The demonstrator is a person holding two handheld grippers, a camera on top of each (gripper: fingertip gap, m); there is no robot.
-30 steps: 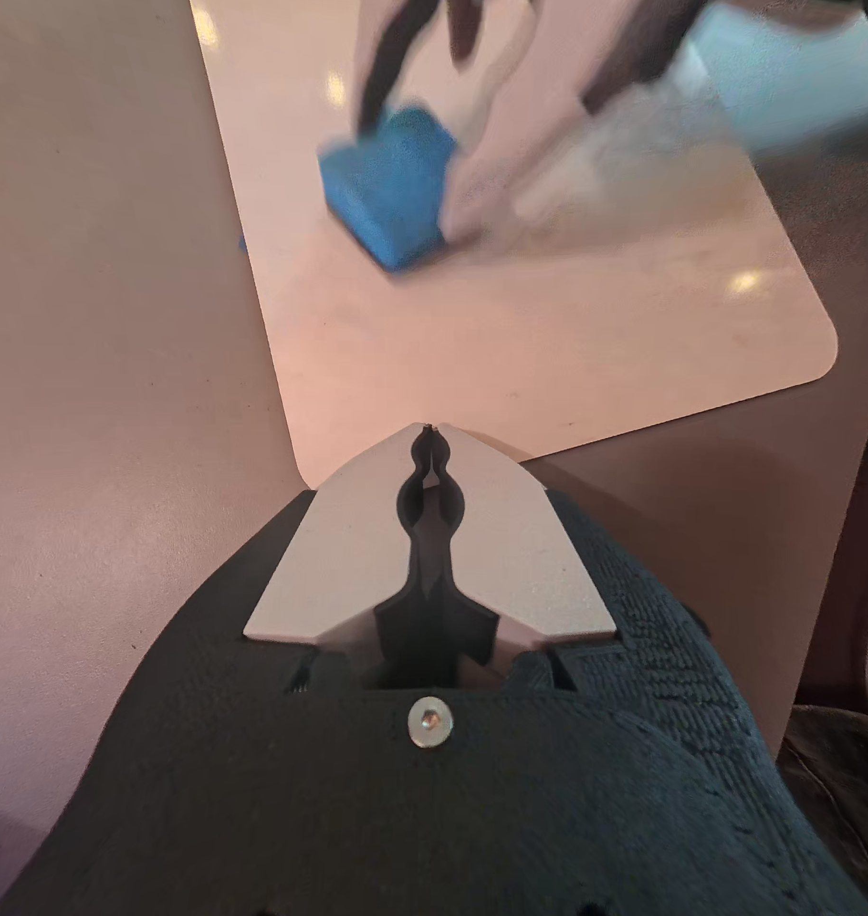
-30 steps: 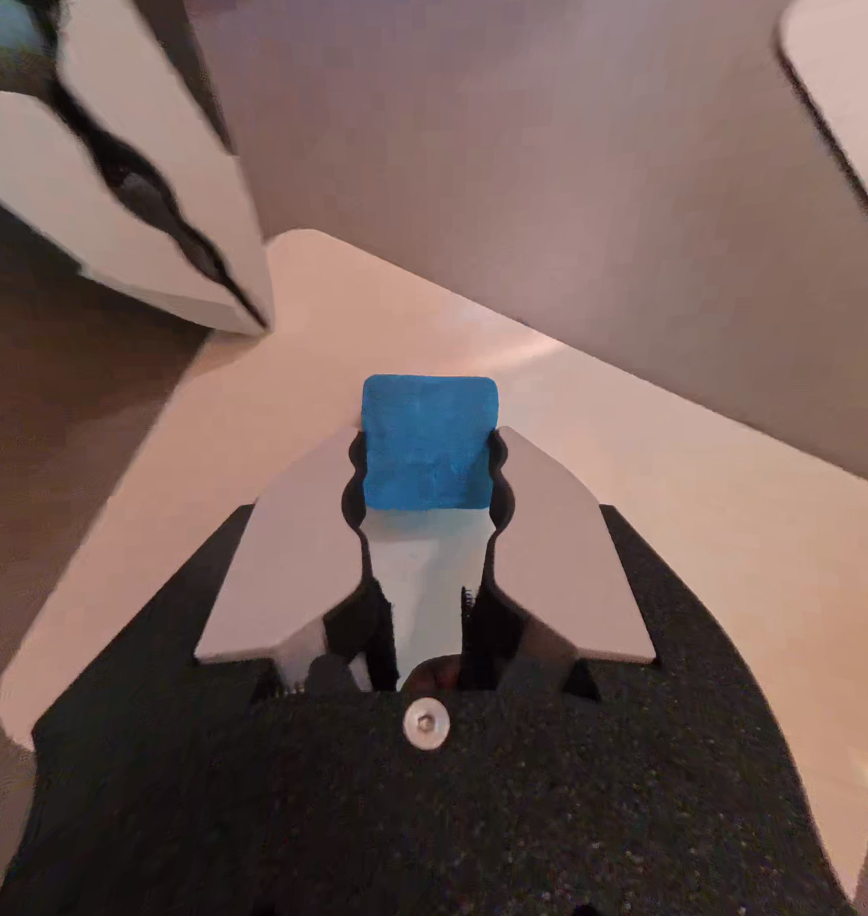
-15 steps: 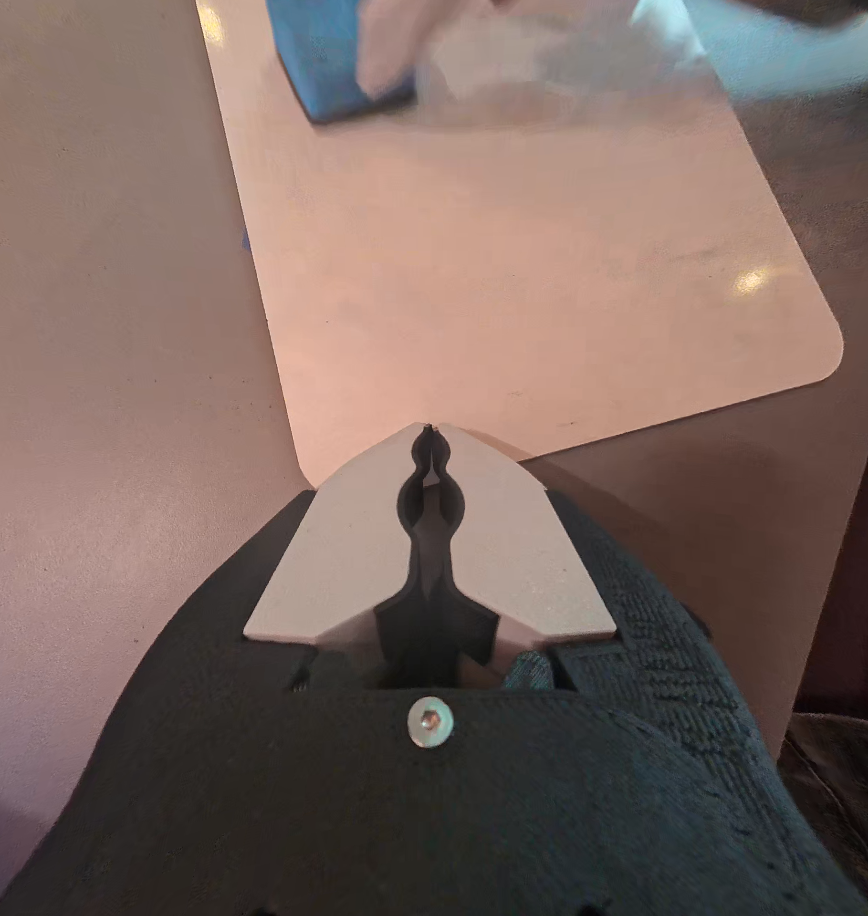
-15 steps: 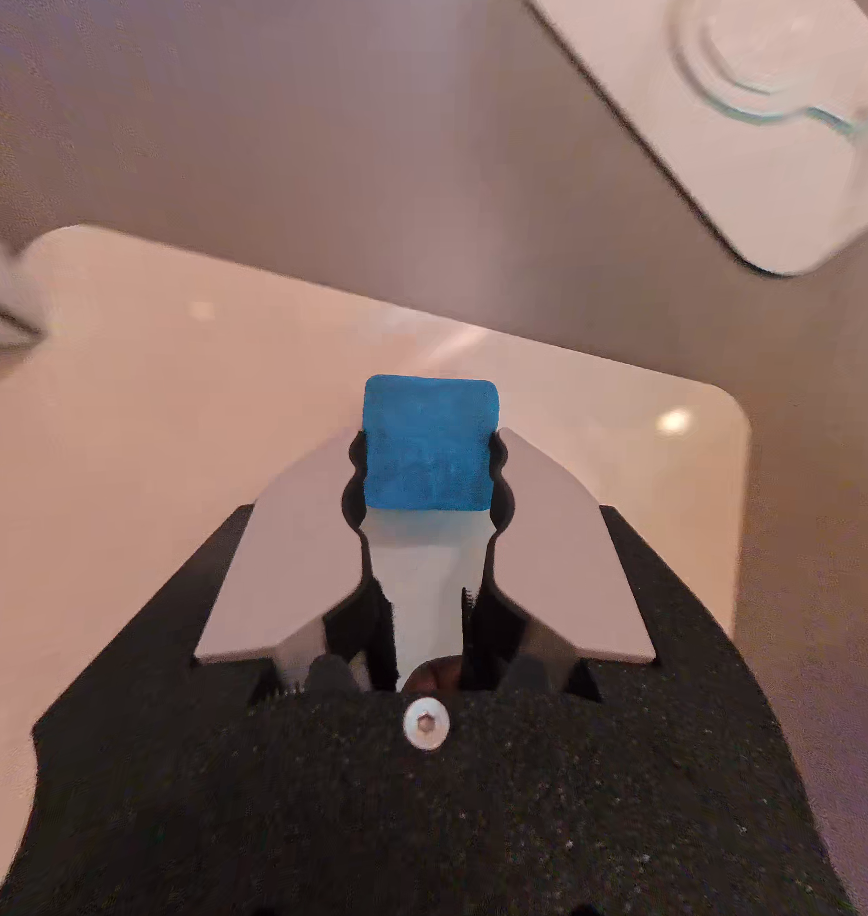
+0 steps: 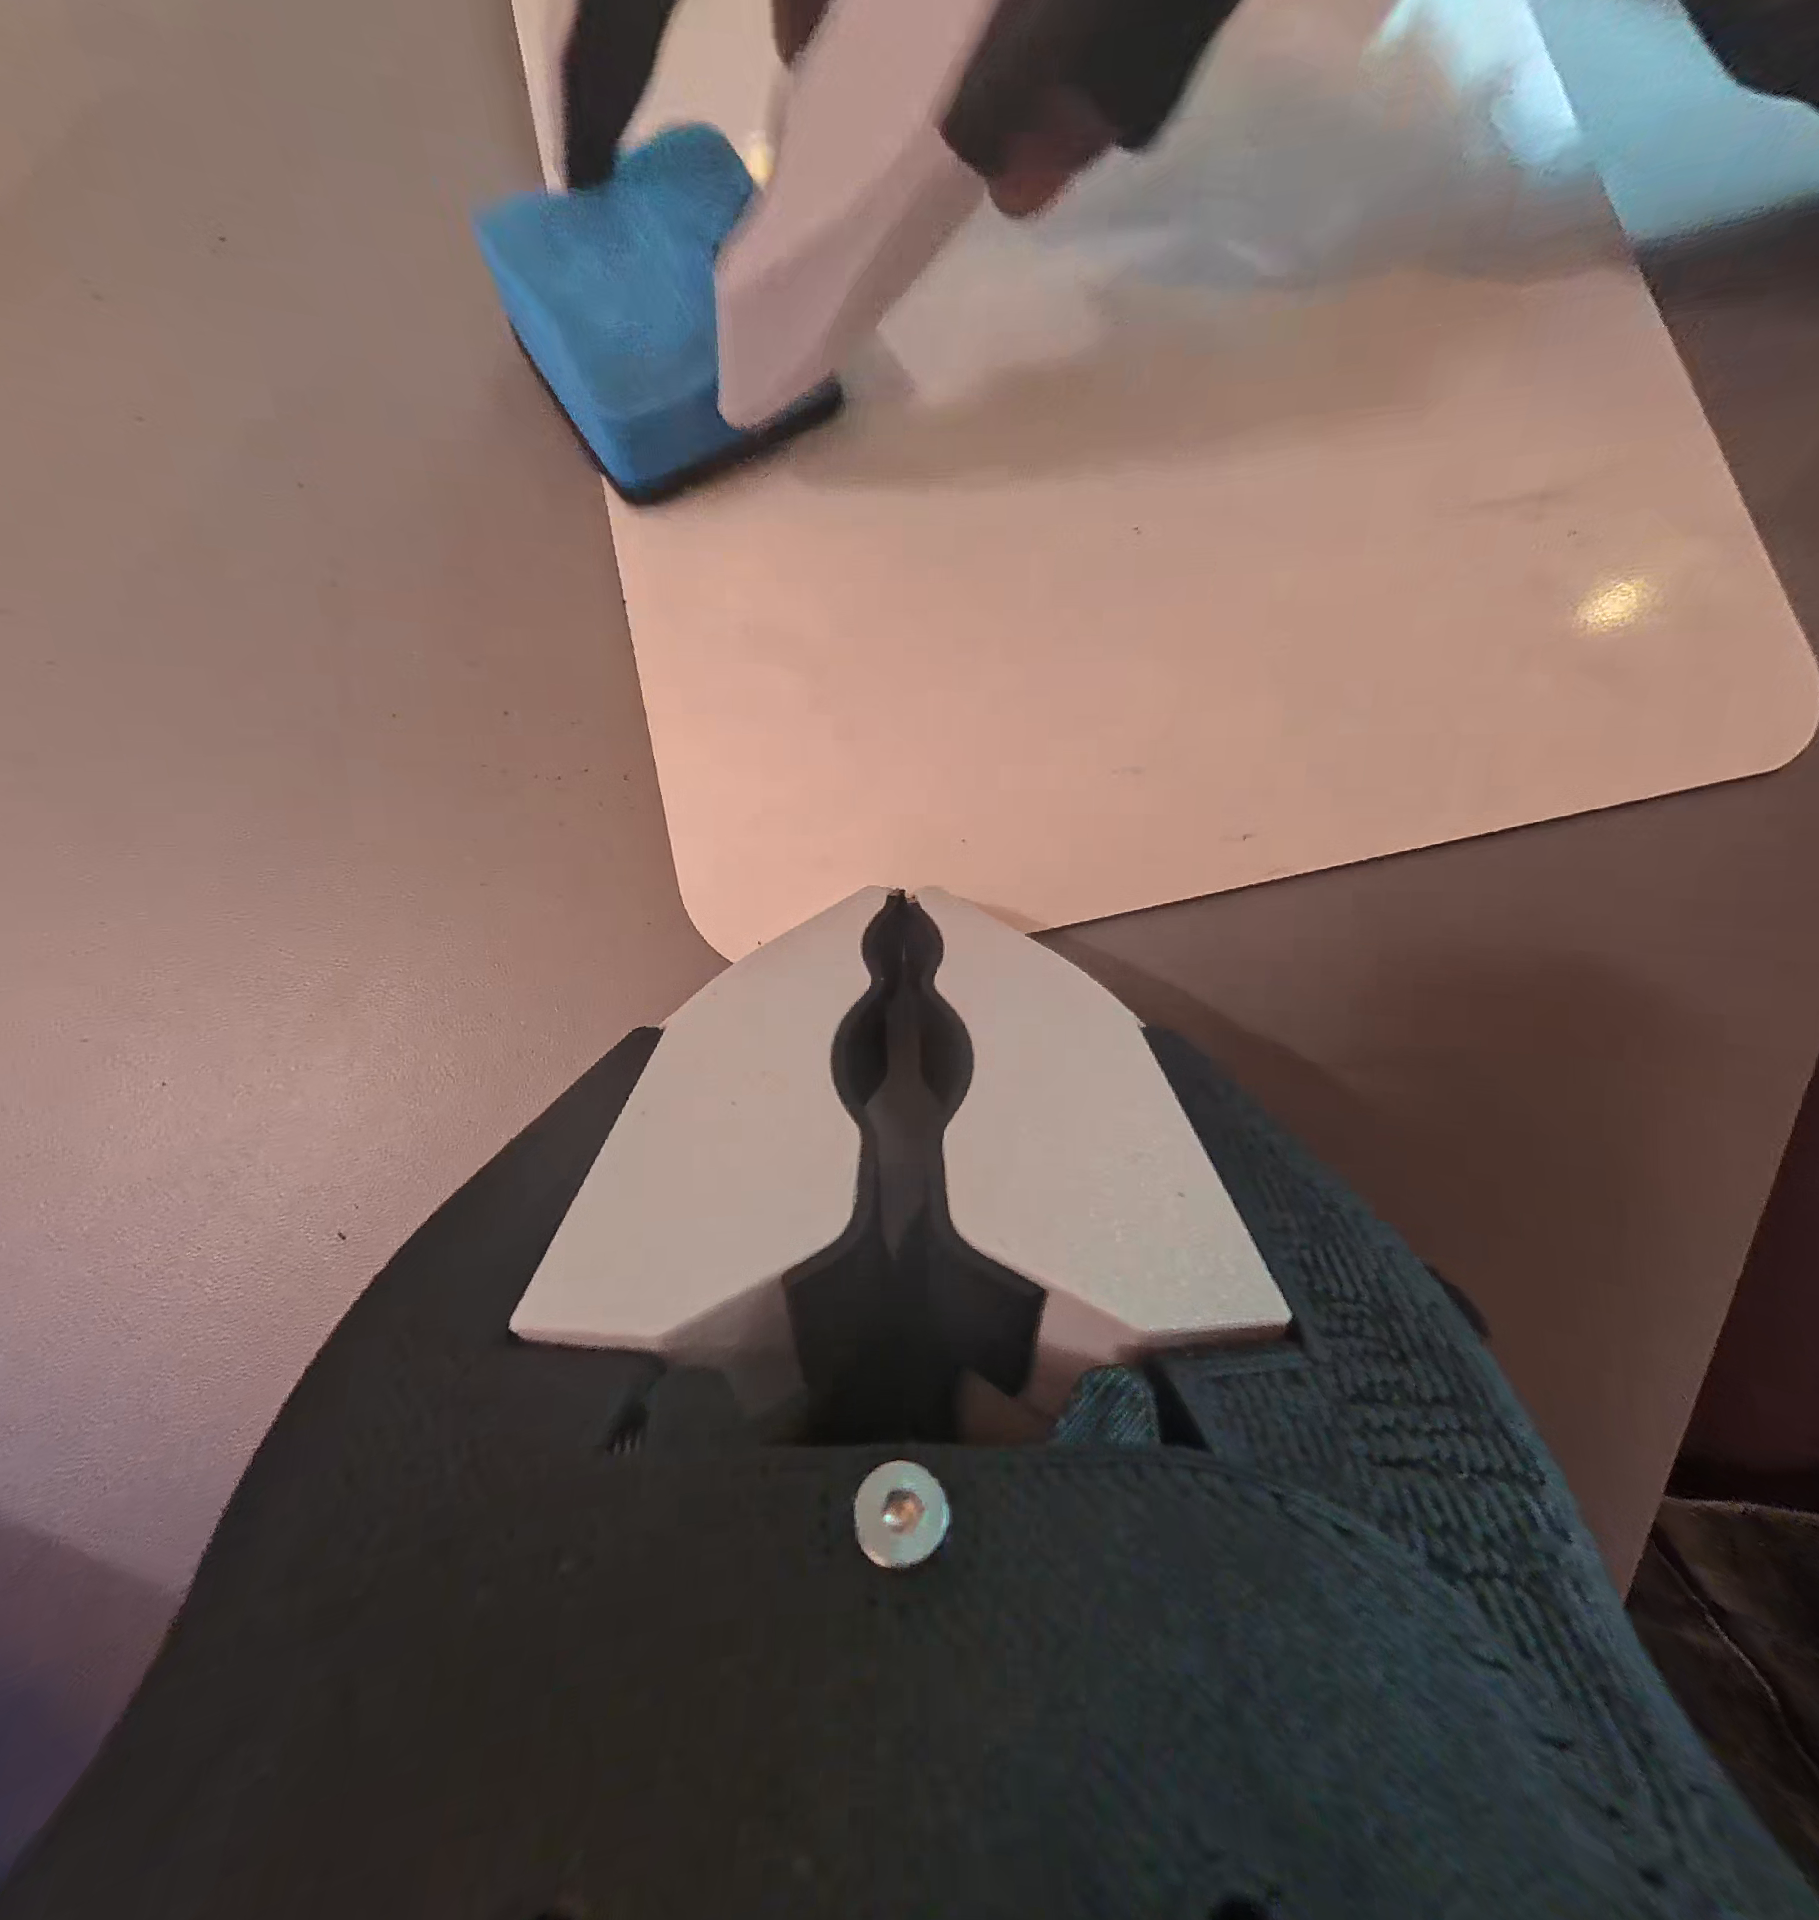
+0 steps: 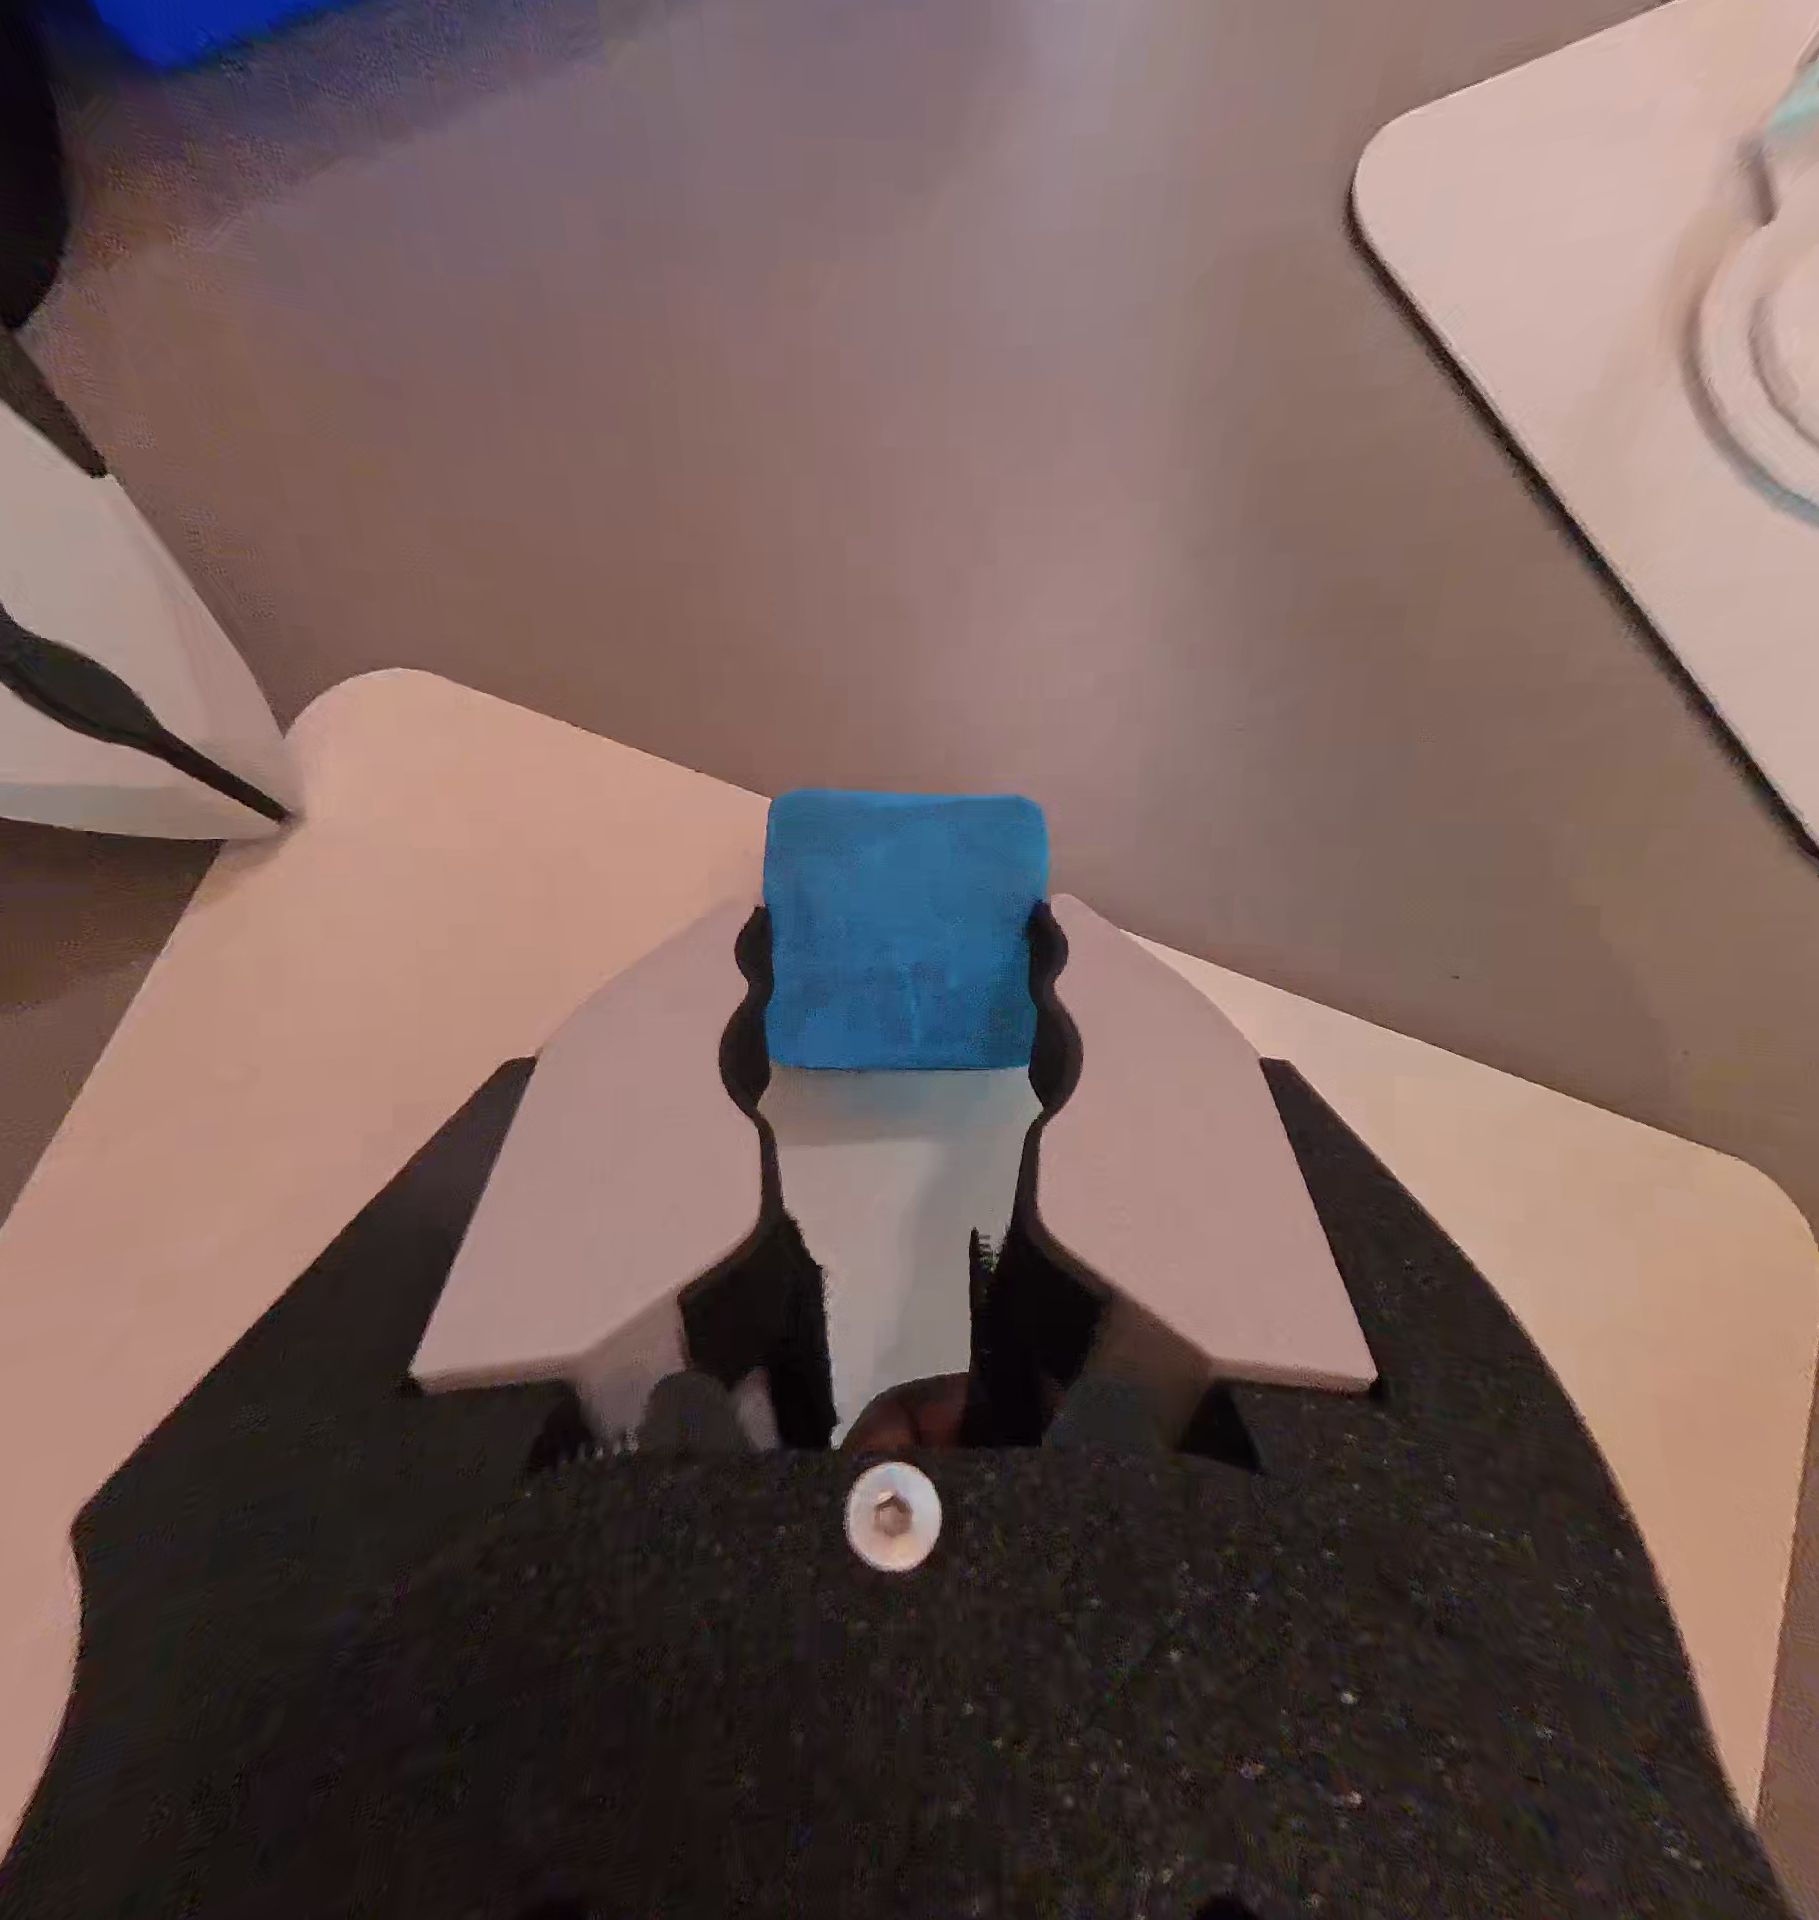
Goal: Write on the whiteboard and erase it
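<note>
— What has changed since half a second ago?

— The eraser (image 5: 614,301) is back down the board's (image 5: 1196,644) left edge from the far corner, part of it over the desk (image 5: 261,623). The right tool (image 6: 900,935) grips it, a pad pressed to each side, its dark underside on the board.

— And the left tool (image 5: 900,899)?

— Parked as before at the board's near corner, tips clenched on nothing.

— How far along is the job?

— Late, by the look of it. No legible writing shows on the board; only faint grey smudges near its right side and a few specks. So writing seems done and erasing well advanced.

— What is left?

— Likely a pass over those smudges, then setting the eraser down. No marker is in view. A second white board (image 6: 1570,416) with a glass object (image 6: 1809,374) lies well apart.
</note>
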